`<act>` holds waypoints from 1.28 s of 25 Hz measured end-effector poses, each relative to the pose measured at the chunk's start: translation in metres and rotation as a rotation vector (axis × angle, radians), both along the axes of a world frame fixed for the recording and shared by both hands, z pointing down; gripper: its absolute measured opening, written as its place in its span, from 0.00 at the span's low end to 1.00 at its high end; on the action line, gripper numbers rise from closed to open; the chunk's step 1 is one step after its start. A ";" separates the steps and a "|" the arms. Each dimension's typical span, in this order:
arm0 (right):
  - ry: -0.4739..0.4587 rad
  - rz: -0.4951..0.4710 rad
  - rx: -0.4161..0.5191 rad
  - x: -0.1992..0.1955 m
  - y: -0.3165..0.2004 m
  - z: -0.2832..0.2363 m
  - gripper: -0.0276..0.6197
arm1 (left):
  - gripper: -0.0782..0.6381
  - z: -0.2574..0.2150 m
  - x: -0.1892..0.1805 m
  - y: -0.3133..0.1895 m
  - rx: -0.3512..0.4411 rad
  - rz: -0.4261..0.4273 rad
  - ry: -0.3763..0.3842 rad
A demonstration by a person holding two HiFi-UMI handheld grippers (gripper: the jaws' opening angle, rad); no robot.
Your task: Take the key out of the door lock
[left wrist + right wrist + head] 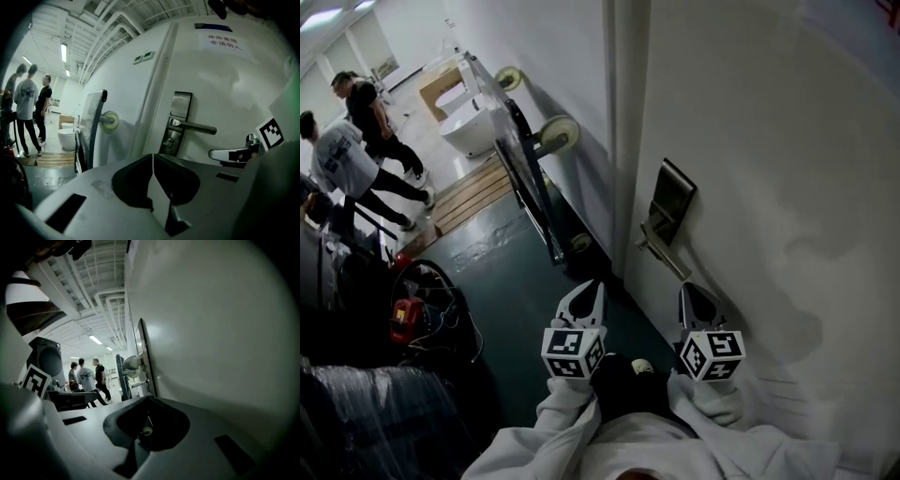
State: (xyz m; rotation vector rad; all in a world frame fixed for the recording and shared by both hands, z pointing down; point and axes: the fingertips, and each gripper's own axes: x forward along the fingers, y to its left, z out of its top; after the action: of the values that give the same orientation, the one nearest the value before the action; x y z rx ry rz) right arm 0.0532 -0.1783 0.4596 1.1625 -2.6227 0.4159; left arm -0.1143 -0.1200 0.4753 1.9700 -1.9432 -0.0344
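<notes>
Here, left gripper (586, 294) jaws together, right gripper (693, 294) likewise — key (168, 141) perhaps in door lock (181, 105).

The dark metal lock plate (180, 104) stands upright on the white door (234, 84), lever handle (197, 126) level, with what looks like a small key (169, 140) sticking out just below it.

From the left gripper (586, 292) and right gripper (696, 294), the way to the lock plate (673, 197) at twelve o'clock is open except for the lever (666, 251) jutting off the door (787, 187), while a trolley (525, 178) blocks eleven and cables (436, 314) clutter nine.
</notes>
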 end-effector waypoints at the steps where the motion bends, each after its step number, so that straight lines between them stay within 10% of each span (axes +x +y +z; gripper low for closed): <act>1: 0.003 0.020 0.000 0.002 0.000 0.001 0.12 | 0.14 0.001 0.002 -0.004 0.001 0.023 0.003; 18: 0.028 0.362 0.025 0.034 -0.004 0.000 0.12 | 0.14 0.007 0.020 -0.064 0.017 0.351 0.084; 32: 0.041 0.445 0.013 0.043 0.001 0.001 0.12 | 0.14 0.010 0.030 -0.085 -0.044 0.408 0.711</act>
State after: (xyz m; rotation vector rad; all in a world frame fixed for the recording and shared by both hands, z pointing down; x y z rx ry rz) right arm 0.0958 -0.1775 0.4610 1.7416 -2.3207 0.4481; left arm -0.0839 -0.2046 0.4854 1.9241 -1.0744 -0.5029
